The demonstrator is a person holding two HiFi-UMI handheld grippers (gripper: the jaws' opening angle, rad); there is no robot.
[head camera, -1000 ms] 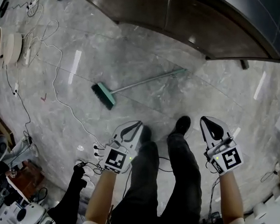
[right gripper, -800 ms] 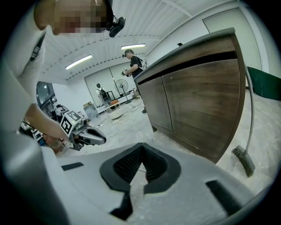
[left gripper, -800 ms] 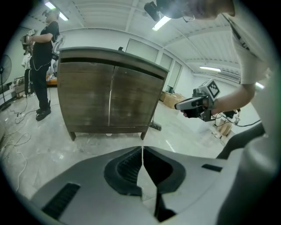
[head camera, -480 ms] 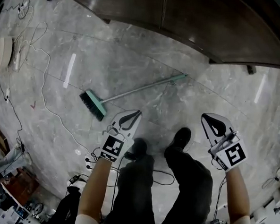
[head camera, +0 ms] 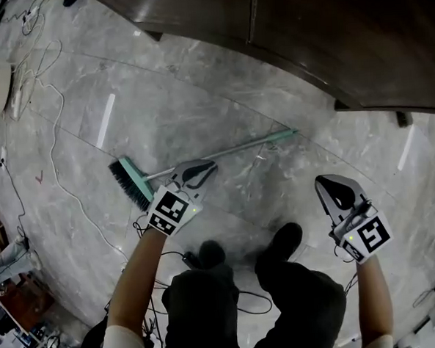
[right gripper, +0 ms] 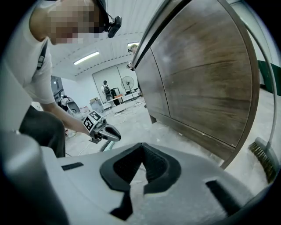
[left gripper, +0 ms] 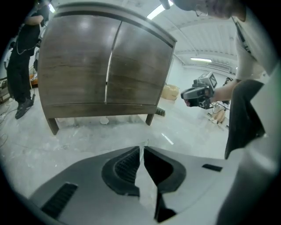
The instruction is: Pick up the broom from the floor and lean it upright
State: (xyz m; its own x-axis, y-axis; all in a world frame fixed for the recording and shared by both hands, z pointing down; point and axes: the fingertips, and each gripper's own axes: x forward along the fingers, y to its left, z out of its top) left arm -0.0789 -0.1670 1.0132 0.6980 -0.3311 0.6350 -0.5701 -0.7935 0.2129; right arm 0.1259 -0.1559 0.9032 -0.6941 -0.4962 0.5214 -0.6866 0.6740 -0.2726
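Observation:
The broom lies flat on the grey marble floor. Its green head with dark bristles [head camera: 128, 182] is at the left, and the thin handle [head camera: 252, 143] runs right toward the cabinet. My left gripper [head camera: 209, 165] is shut and empty. In the head view it hangs over the handle close to the head and hides that stretch. The left gripper view shows only its shut jaws [left gripper: 141, 147], not the broom. My right gripper [head camera: 325, 182] is shut and empty, off to the right and apart from the broom. In the right gripper view the left gripper [right gripper: 115, 136] hovers by the broom head [right gripper: 103, 146].
A dark wooden cabinet [head camera: 305, 39] on short legs stands just past the handle's end. Loose cables [head camera: 54, 143] trail over the floor at the left. The person's shoes [head camera: 284, 239] stand between the grippers. A bristled brush [right gripper: 263, 159] shows by the cabinet's corner.
Both grippers have sunk toward the floor. The left one went from beside the shoes to over the broom handle near its head. The broom has not moved.

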